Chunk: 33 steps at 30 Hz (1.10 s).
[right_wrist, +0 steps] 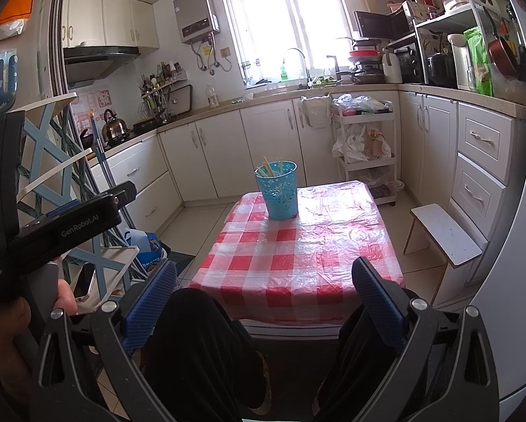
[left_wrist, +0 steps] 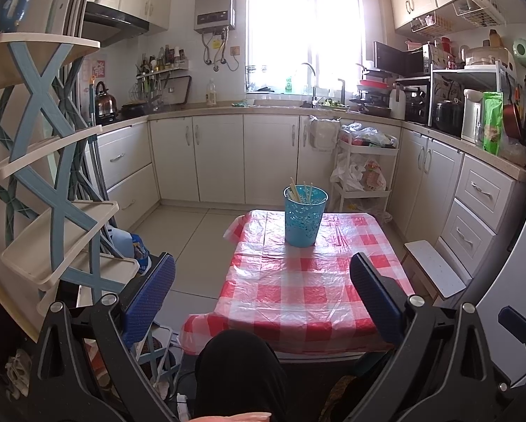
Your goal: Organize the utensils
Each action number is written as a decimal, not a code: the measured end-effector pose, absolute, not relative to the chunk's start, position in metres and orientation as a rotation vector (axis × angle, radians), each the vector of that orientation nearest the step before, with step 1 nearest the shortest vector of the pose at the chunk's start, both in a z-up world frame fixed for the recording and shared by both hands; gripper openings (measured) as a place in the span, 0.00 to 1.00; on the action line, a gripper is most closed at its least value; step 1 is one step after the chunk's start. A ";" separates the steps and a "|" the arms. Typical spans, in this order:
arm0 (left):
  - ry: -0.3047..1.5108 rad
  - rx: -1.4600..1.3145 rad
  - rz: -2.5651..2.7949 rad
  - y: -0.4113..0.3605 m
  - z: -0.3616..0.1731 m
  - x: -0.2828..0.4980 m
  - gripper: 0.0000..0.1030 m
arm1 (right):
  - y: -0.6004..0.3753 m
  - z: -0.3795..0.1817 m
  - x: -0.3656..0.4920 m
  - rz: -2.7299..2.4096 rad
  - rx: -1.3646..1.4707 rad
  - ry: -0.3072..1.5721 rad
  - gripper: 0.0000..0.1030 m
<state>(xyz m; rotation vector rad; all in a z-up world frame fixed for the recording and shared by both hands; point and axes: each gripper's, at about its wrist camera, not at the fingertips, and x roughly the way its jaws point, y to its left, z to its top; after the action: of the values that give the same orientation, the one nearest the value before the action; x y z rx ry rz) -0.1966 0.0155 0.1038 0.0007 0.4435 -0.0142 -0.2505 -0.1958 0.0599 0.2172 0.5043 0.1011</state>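
Note:
A blue perforated holder [left_wrist: 305, 216] [right_wrist: 278, 190] stands at the far end of a small table with a red-and-white checked cloth [left_wrist: 298, 281] [right_wrist: 298, 246]. Several pale chopsticks [left_wrist: 299, 191] [right_wrist: 271, 168] stick up out of it. My left gripper [left_wrist: 263, 299] is open, held back above the table's near edge with nothing between its blue pads [left_wrist: 150, 295]. My right gripper [right_wrist: 266, 302] is open too, above the person's black-clad knees [right_wrist: 199, 344]. The left gripper's black body [right_wrist: 52, 225] shows at the left of the right wrist view, held by a hand [right_wrist: 10, 320].
A blue-and-cream tiered rack [left_wrist: 52, 183] [right_wrist: 62, 161] stands close on the left. A small white stool [left_wrist: 435, 270] [right_wrist: 445, 232] is right of the table. White cabinets [left_wrist: 220, 154], a trolley with bags [left_wrist: 364, 165] [right_wrist: 364, 140] and a cluttered counter ring the room.

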 end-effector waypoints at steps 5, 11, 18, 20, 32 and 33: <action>0.444 0.001 -0.014 0.016 0.105 -0.197 0.93 | -0.195 0.060 -0.250 0.102 0.218 0.507 0.93; 0.443 0.002 -0.017 0.017 0.105 -0.197 0.93 | -0.195 0.060 -0.251 0.102 0.218 0.506 0.93; 0.444 0.002 -0.016 0.018 0.105 -0.197 0.93 | -0.194 0.060 -0.251 0.102 0.217 0.506 0.93; 0.444 -0.002 -0.018 0.019 0.106 -0.197 0.93 | -0.194 0.060 -0.250 0.101 0.217 0.506 0.93; 0.425 0.001 -0.010 0.020 0.104 -0.199 0.93 | -0.194 0.060 -0.250 0.101 0.217 0.507 0.93; 0.423 0.002 -0.010 0.020 0.103 -0.199 0.93 | -0.194 0.061 -0.250 0.101 0.217 0.508 0.93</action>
<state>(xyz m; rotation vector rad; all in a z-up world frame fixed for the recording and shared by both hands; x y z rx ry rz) -0.1994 0.0198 0.1030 0.0023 0.4231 -0.0096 -0.2499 -0.1940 0.0608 0.2169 0.5076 0.1006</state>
